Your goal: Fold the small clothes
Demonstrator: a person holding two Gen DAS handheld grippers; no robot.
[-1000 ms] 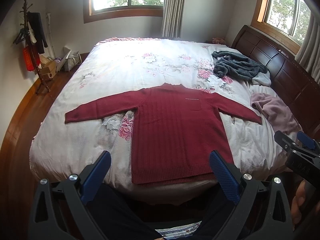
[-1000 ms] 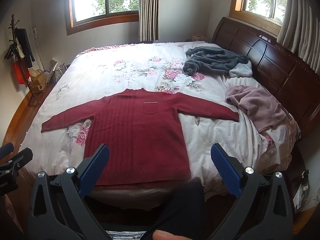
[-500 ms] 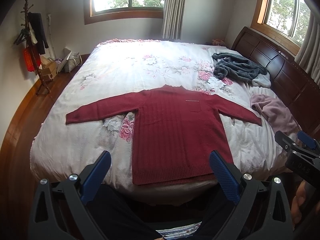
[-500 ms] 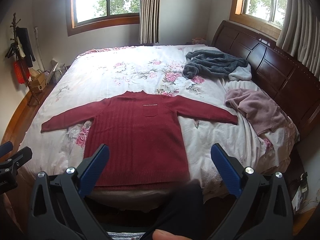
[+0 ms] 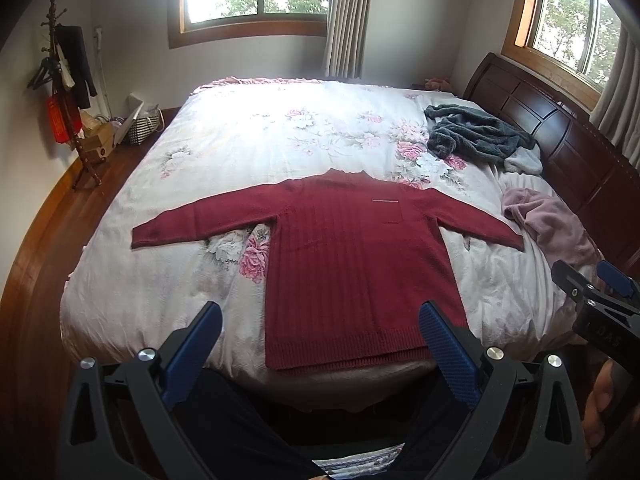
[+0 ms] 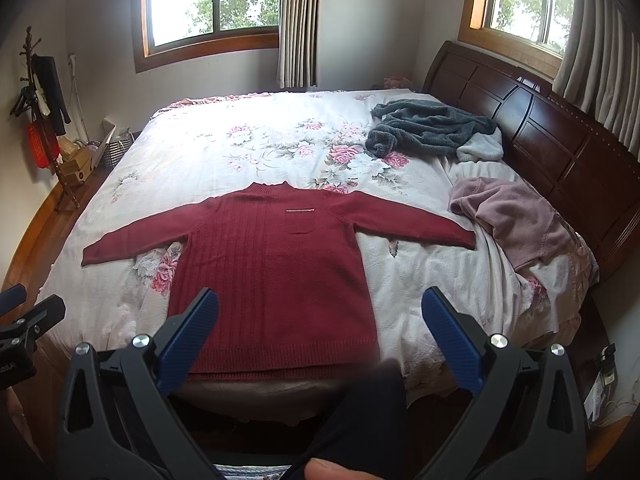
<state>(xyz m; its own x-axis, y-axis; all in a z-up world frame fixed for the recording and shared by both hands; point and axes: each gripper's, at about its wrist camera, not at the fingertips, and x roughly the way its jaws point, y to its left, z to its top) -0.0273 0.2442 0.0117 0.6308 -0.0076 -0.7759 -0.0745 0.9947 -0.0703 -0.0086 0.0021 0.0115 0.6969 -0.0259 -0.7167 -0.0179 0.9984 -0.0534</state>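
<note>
Sweater (image 5: pixel 360 264) is lying flat and face up on the bed (image 5: pixel 248 136), collar pointing to 12 o'clock and hem running along the near edge at 6 o'clock, so its long axis is running straight away from the person while the sleeves are spreading out toward 9 and 3 o'clock. Left gripper (image 5: pixel 320 344) is hovering short of the hem, fingers (image 5: pixel 196 344) spread wide and gripping nothing. Right gripper (image 6: pixel 320 328) is waiting likewise, released and empty, its fingers (image 6: pixel 448 332) framing the hem's right half. Neither is touching the cloth. Judging by these views, each gripper is sitting nearer its own sleeve, so the left one is suiting the 9 o'clock sleeve and the right one the 3 o'clock sleeve for a first inward fold. A grey garment (image 6: pixel 432 126) and a pink garment (image 6: pixel 516 216) are lying bunched well apart toward 2 o'clock, probably awaiting their turn.
</note>
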